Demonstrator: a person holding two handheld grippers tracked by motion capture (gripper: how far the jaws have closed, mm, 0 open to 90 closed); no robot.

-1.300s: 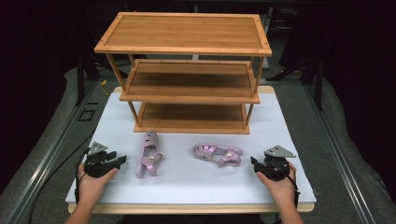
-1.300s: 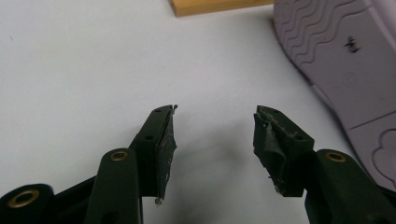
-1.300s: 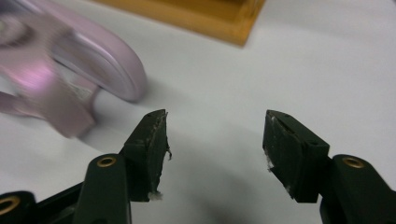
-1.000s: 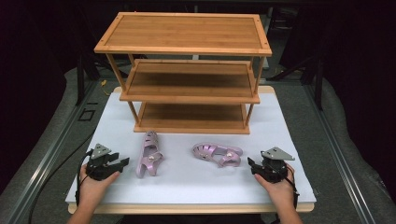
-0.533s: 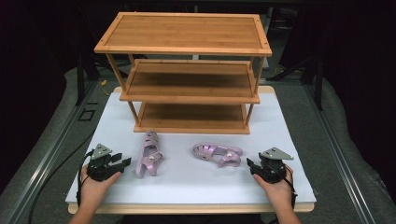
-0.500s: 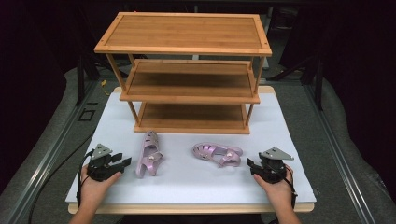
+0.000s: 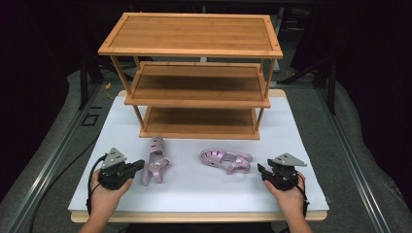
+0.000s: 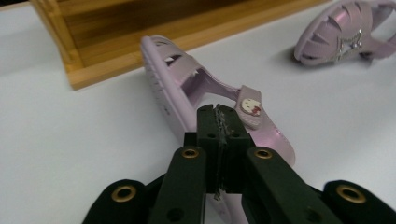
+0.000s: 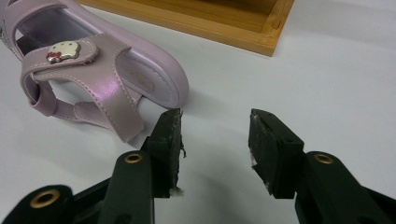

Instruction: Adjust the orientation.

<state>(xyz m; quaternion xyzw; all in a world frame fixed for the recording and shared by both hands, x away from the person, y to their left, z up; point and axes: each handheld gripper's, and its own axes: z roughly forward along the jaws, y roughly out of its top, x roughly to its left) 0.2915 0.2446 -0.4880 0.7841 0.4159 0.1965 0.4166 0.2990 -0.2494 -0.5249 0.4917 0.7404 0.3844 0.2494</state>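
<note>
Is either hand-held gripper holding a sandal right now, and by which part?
Neither. The left hand-held gripper is shut on nothing, just short of the left sandal. The right hand-held gripper is open beside the right sandal's heel.

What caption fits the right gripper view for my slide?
Open right gripper poised beside the heel of a pink sandal near the wooden rack.

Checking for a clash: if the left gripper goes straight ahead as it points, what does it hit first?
Probably the near sandal: the left gripper, jaws shut, points at its heel strap, seemingly just short of it.
</note>
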